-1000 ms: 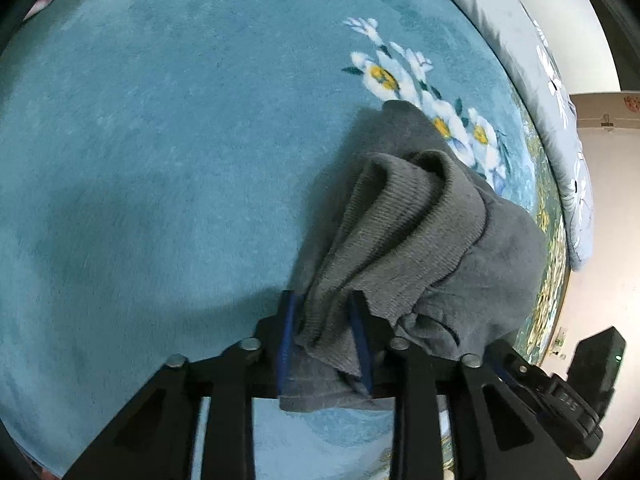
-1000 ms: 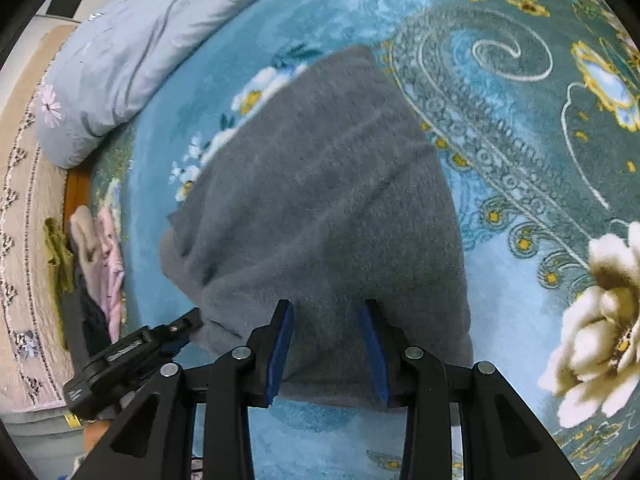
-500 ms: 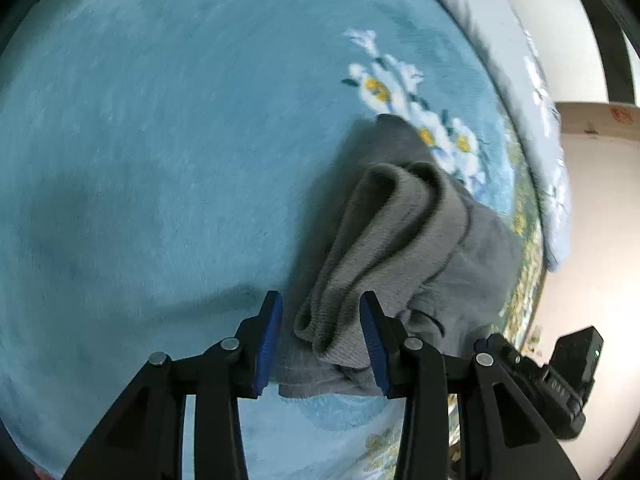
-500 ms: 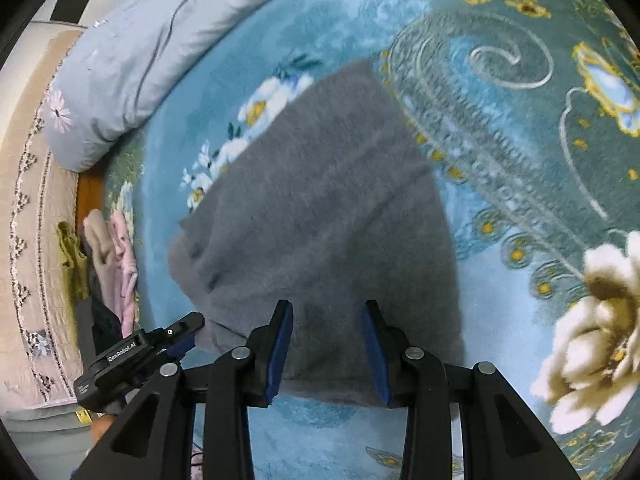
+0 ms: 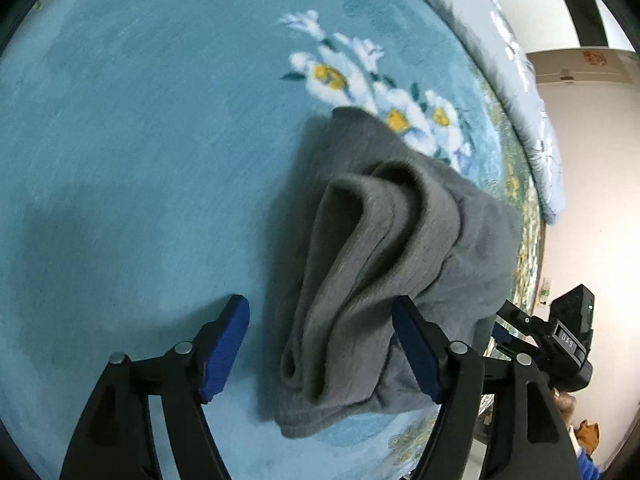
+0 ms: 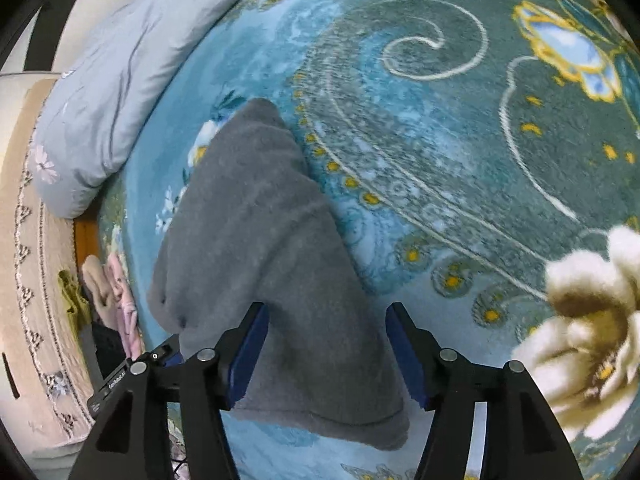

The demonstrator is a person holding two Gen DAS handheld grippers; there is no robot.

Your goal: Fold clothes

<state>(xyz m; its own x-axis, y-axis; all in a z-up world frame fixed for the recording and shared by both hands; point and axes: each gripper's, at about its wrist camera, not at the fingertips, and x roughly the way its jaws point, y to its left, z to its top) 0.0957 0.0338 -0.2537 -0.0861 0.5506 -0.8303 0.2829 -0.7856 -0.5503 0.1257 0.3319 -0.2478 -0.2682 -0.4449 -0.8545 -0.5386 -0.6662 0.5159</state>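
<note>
A grey knitted garment (image 5: 384, 264) lies folded in a compact bundle on the blue floral blanket (image 5: 140, 140). Its ribbed end is bunched in loose folds on top. My left gripper (image 5: 320, 344) is open, its blue pads either side of the ribbed end and clear of it. In the right wrist view the same garment (image 6: 256, 248) lies as a smooth grey slab. My right gripper (image 6: 326, 352) is open over its near edge, empty. The right gripper also shows at the lower right of the left wrist view (image 5: 560, 336).
A pale blue duvet (image 6: 108, 92) lies bunched along the far edge of the bed. A pile of pink and beige clothes (image 6: 112, 296) sits beyond the bed's left edge. The blanket's patterned part (image 6: 460, 140) spreads to the right of the garment.
My left gripper was shut on the ribbed end a second ago; it has opened wide and let go. My right gripper has also opened wider. The garment rests on the blanket.
</note>
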